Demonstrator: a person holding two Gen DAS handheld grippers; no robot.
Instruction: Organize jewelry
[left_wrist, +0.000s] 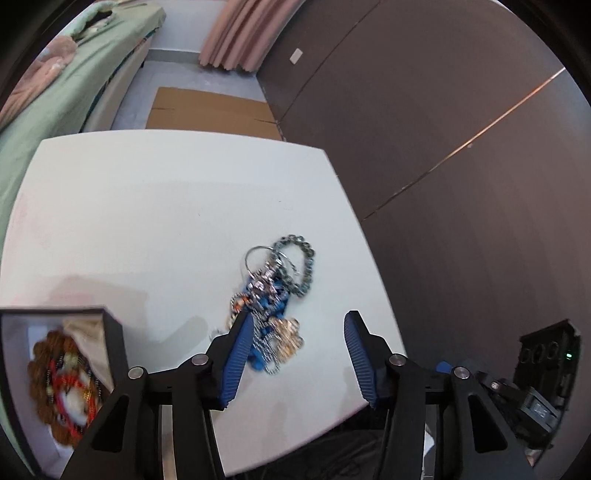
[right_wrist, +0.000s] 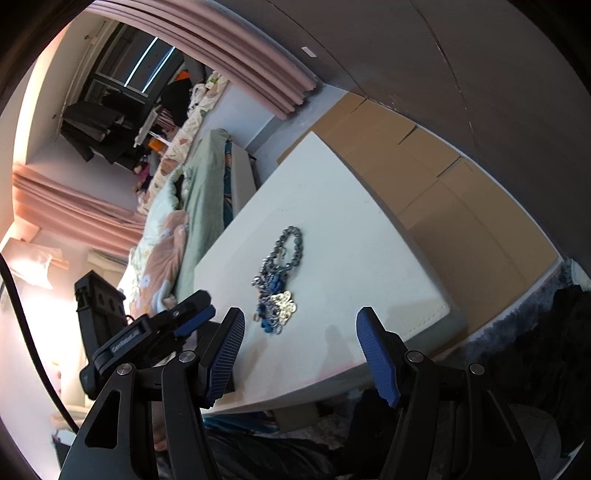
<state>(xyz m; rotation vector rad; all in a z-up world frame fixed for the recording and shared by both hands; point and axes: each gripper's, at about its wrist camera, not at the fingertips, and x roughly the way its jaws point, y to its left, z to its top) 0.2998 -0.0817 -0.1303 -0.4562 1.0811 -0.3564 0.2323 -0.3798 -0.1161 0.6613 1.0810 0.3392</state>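
A tangled pile of jewelry (left_wrist: 275, 299) lies on the white table (left_wrist: 147, 206): a grey bead bracelet, silver rings and chains, blue beads and a gold piece. My left gripper (left_wrist: 299, 332) is open, just above the near end of the pile, its left finger beside the chains. A black jewelry box (left_wrist: 110, 332) at the lower left holds brown and red bead strings (left_wrist: 62, 384). In the right wrist view the pile (right_wrist: 279, 280) lies ahead of my open, empty right gripper (right_wrist: 299, 328), which hovers near the table's edge. The left gripper (right_wrist: 184, 317) shows there too.
A bed with green bedding (left_wrist: 55, 92) stands left of the table. Flattened cardboard (left_wrist: 210, 110) lies on the floor beyond it. A dark wall (left_wrist: 443, 147) runs along the right. Pink curtains (left_wrist: 236, 33) hang at the back.
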